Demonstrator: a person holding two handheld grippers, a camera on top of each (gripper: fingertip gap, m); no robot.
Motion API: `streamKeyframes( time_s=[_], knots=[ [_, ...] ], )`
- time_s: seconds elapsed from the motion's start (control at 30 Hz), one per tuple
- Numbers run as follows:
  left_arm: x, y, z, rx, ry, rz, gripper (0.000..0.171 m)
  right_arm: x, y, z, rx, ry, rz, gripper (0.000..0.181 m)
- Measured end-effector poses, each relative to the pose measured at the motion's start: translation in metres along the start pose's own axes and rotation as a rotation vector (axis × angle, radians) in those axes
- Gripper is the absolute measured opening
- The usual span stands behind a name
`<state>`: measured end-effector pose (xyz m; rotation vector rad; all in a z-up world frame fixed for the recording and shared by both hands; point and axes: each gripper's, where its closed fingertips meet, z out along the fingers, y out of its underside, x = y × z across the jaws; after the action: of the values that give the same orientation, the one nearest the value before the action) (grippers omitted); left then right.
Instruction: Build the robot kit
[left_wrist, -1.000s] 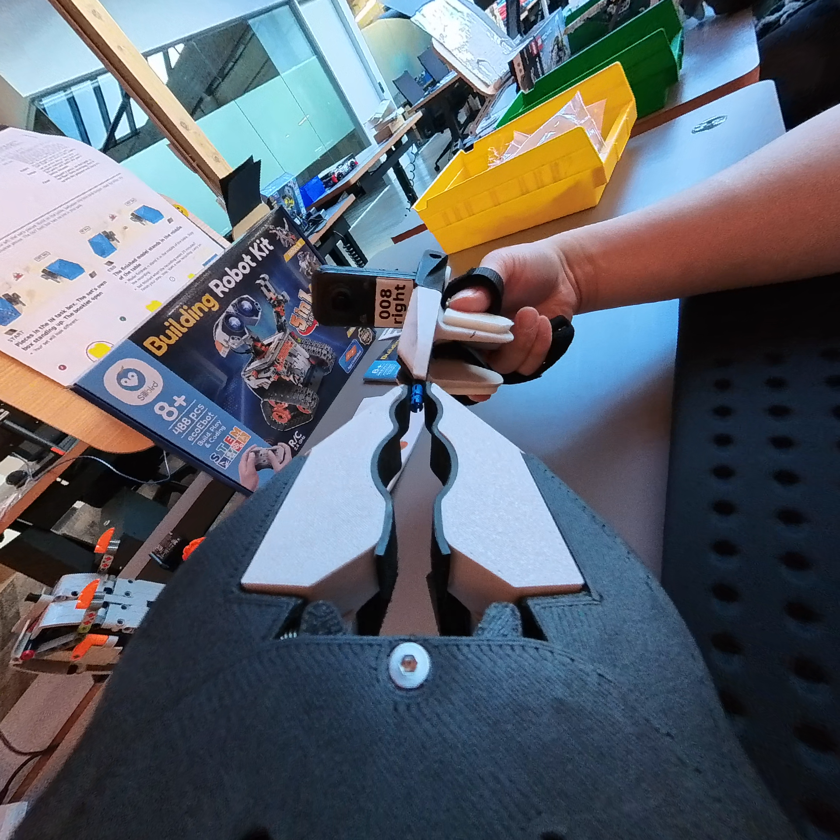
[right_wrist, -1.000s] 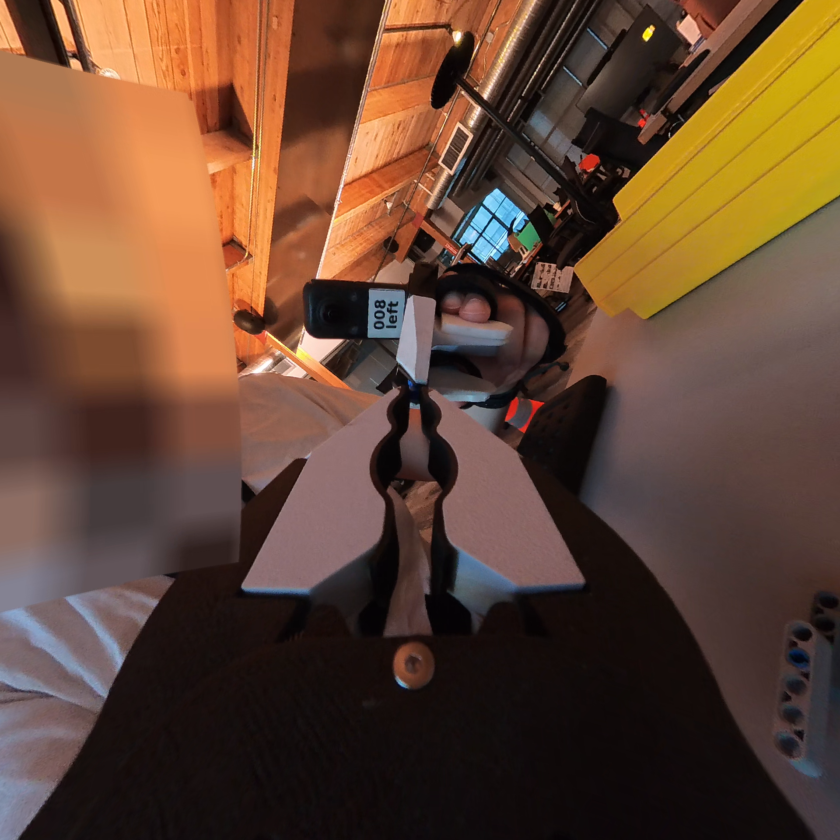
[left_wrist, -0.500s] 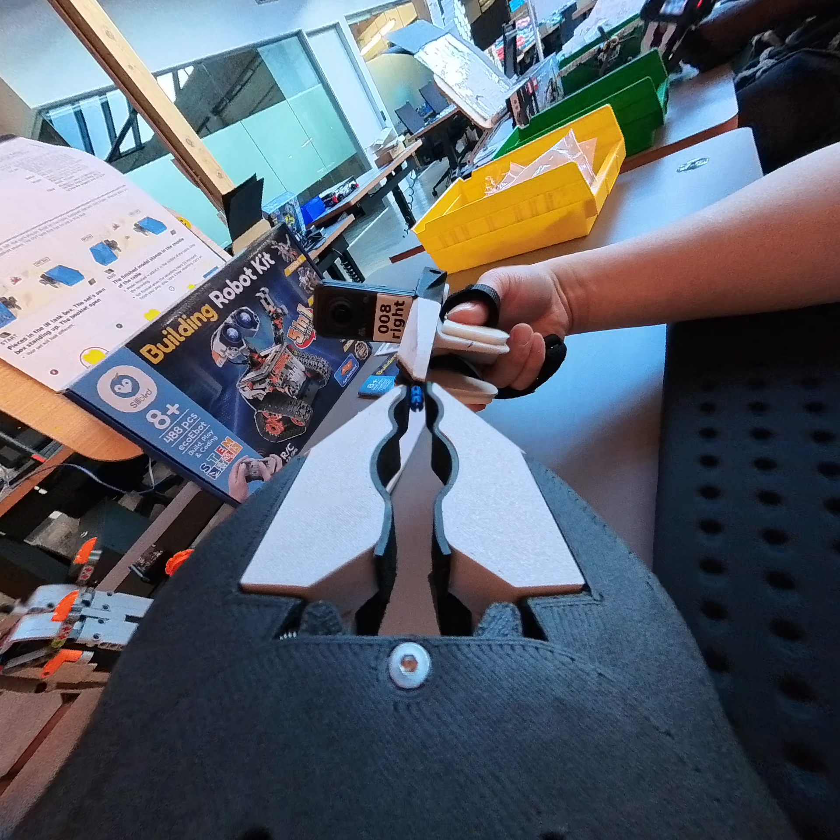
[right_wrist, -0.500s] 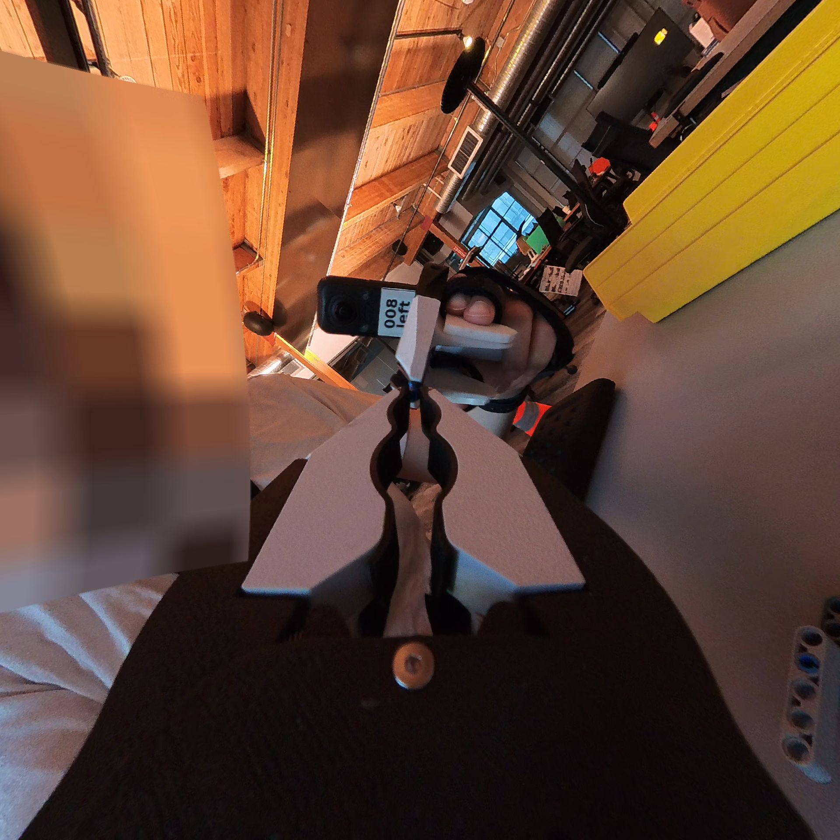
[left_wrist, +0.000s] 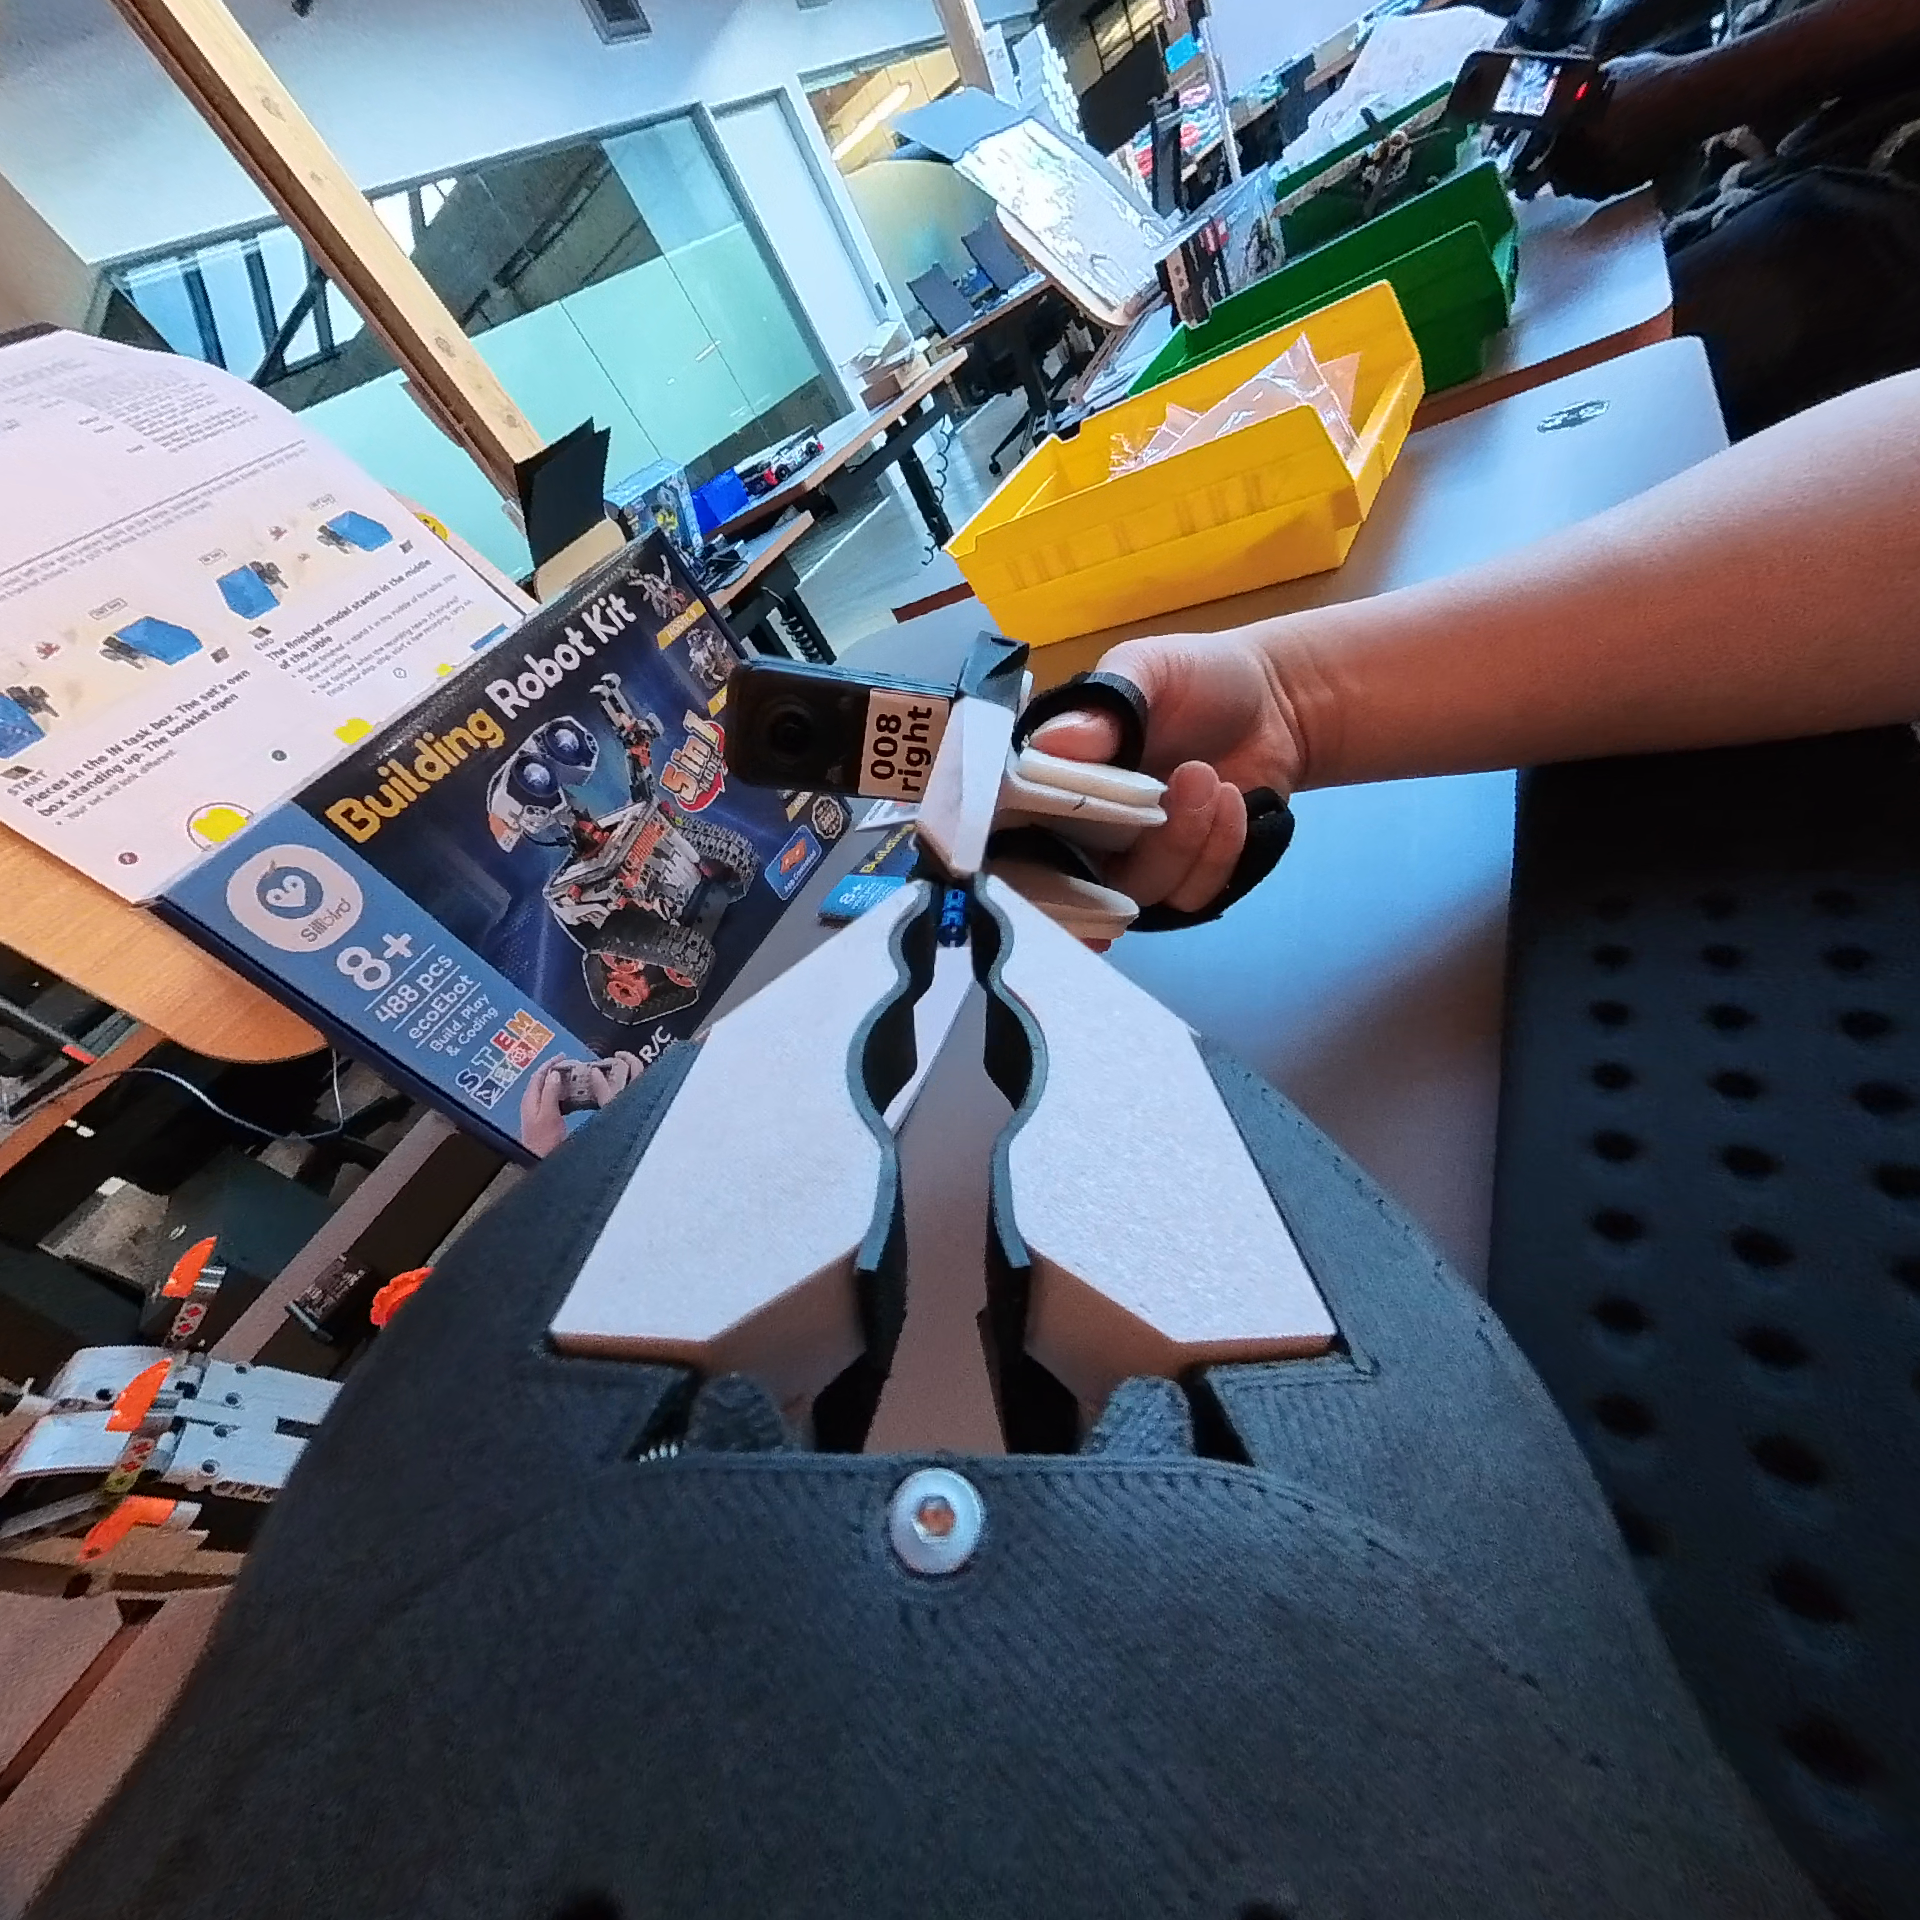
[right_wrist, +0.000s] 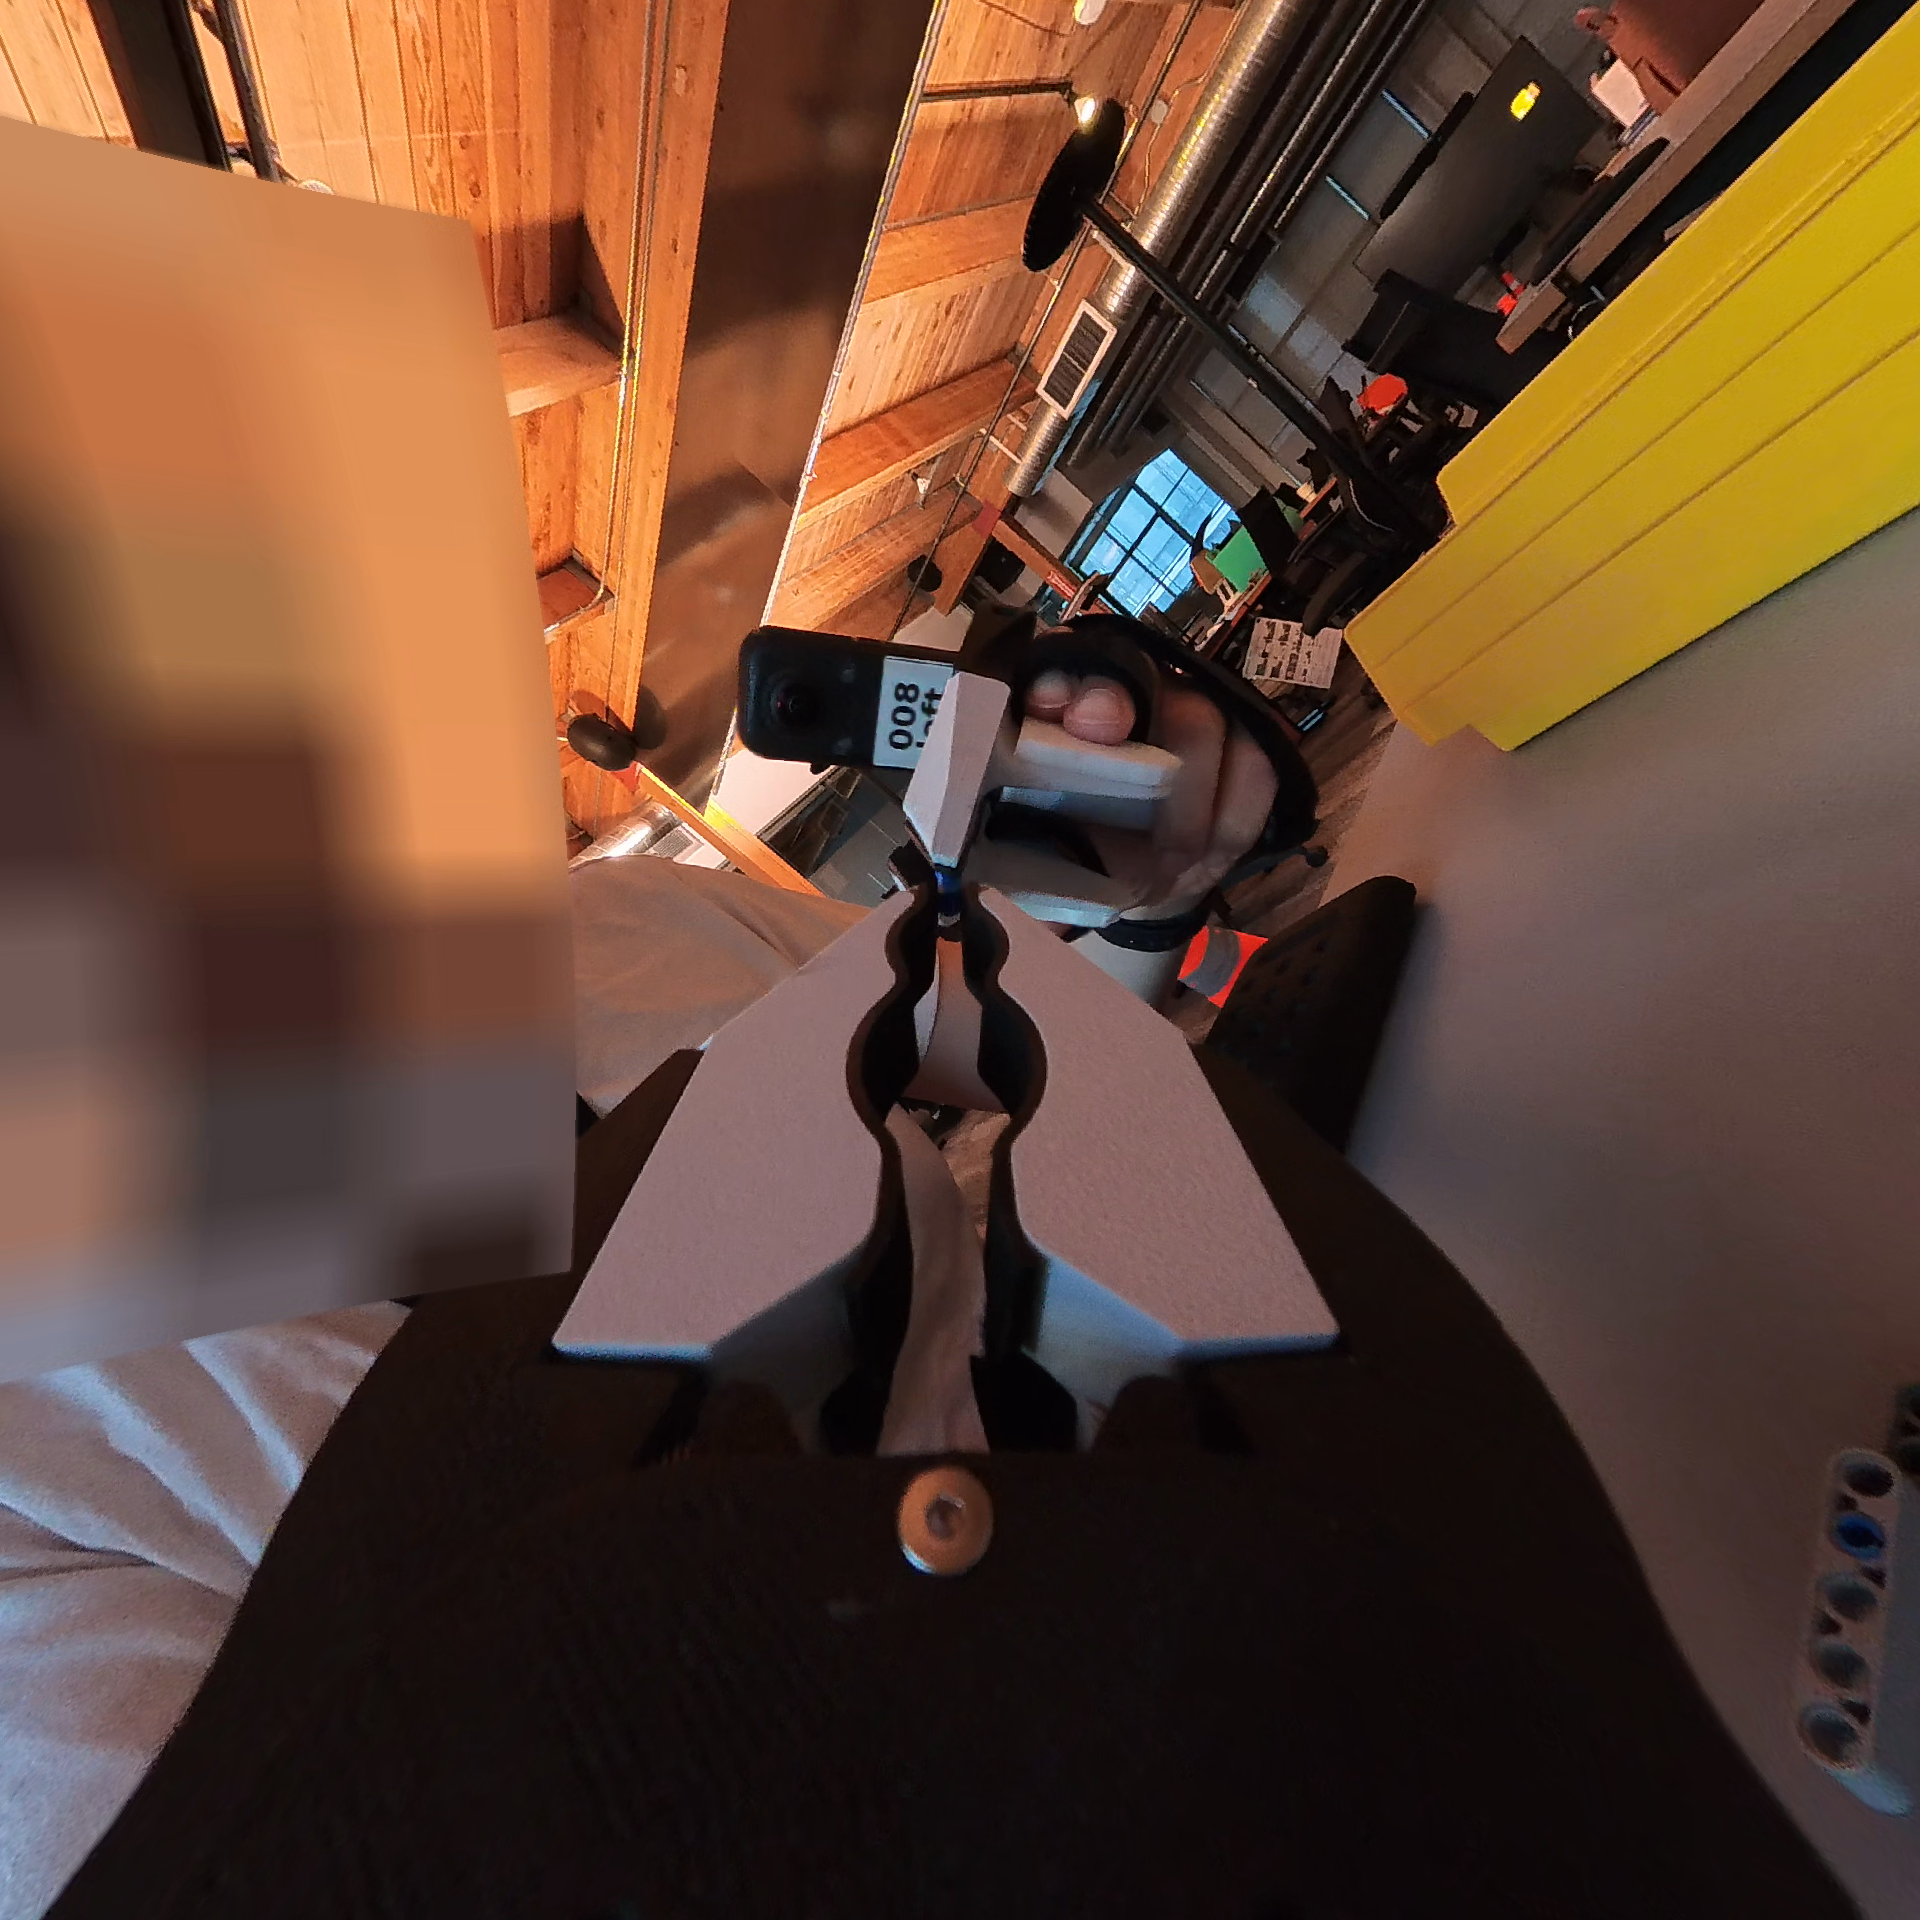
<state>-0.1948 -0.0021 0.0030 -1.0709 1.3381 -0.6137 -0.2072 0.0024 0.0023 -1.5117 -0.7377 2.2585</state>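
My two grippers meet tip to tip above the grey table (left_wrist: 1382, 935). A small blue pin (left_wrist: 951, 920) sits between them. My left gripper (left_wrist: 952, 914) is shut on one end of the pin. My right gripper (right_wrist: 948, 904) is shut on the other end, where the blue pin (right_wrist: 943, 885) shows again. In the left wrist view the right gripper (left_wrist: 951, 868), turned on its side, is held by a hand (left_wrist: 1216, 748). In the right wrist view the left gripper (right_wrist: 940, 857) faces me, also in a hand (right_wrist: 1205, 800).
A robot kit box (left_wrist: 499, 883) and an instruction sheet (left_wrist: 156, 582) stand to the left. Behind are a yellow bin (left_wrist: 1195, 520), green bins (left_wrist: 1403, 260) and a silver laptop (left_wrist: 1579, 436). Also here are a black perforated mat (left_wrist: 1714, 1143), a part-built grey and orange model (left_wrist: 156, 1423) and a grey holed beam (right_wrist: 1860, 1621). Left and right tips are no more than a few centimetres apart.
Both grippers stay tip to tip and shut on the blue pin. The pair has drifted slightly, so the background has shifted in both views.
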Motion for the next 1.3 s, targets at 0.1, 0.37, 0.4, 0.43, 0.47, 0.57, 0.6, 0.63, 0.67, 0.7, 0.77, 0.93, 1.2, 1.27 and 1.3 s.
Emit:
streamKeyframes(
  time_s=[0.1,0.37,0.4,0.43,0.47,0.57,0.6,0.63,0.67,0.7,0.77,0.93,1.2,1.27,1.3],
  knots=[
    [0.000,0.001,0.001,-0.005,0.004,-0.003,0.004,0.000,0.001,0.000,-0.004,0.001,-0.002,0.002],
    [0.001,0.003,0.002,-0.015,0.009,-0.002,0.002,0.000,0.001,-0.001,-0.001,0.000,-0.002,0.002],
    [0.000,0.004,0.001,-0.015,0.001,0.000,0.003,0.001,-0.001,-0.001,0.010,0.007,-0.011,0.004],
    [0.000,0.003,0.000,-0.009,0.001,0.002,0.002,0.003,-0.005,-0.004,0.023,0.037,-0.027,0.018],
    [0.000,0.002,-0.001,-0.007,-0.002,-0.005,0.002,0.009,-0.008,-0.011,0.024,0.119,-0.058,0.033],
    [-0.005,0.007,-0.010,-0.027,-0.030,-0.020,0.002,0.062,-0.008,-0.067,-0.155,0.747,-0.349,0.024],
    [-0.007,0.011,-0.014,-0.041,-0.044,-0.022,0.002,0.074,-0.001,-0.087,-0.270,0.925,-0.387,0.024],
    [-0.007,0.014,-0.017,-0.052,-0.055,-0.024,0.002,0.080,0.008,-0.099,-0.389,1.028,-0.386,0.027],
    [-0.007,0.018,-0.020,-0.060,-0.065,-0.031,0.002,0.084,0.013,-0.102,-0.471,1.076,-0.386,0.027],
    [-0.006,0.021,-0.022,-0.067,-0.069,-0.042,0.002,0.088,0.019,-0.101,-0.538,1.096,-0.392,0.027],
    [-0.005,0.025,-0.025,-0.079,-0.078,-0.060,0.002,0.098,0.031,-0.099,-0.701,1.133,-0.428,0.027],
    [0.000,0.032,-0.030,-0.105,-0.083,-0.078,0.002,0.125,0.046,-0.094,-0.874,1.181,-0.421,0.028],
    [-0.001,0.041,-0.033,-0.115,-0.090,-0.105,0.002,0.140,0.054,-0.094,-0.928,1.184,-0.379,0.007],
    [-0.005,0.047,-0.032,-0.108,-0.104,-0.135,0.002,0.140,0.044,-0.094,-0.805,1.161,-0.365,0.007],
    [-0.008,0.049,-0.030,-0.098,-0.112,-0.155,0.002,0.132,0.038,-0.082,-0.668,1.055,-0.323,0.007]
  ],
)
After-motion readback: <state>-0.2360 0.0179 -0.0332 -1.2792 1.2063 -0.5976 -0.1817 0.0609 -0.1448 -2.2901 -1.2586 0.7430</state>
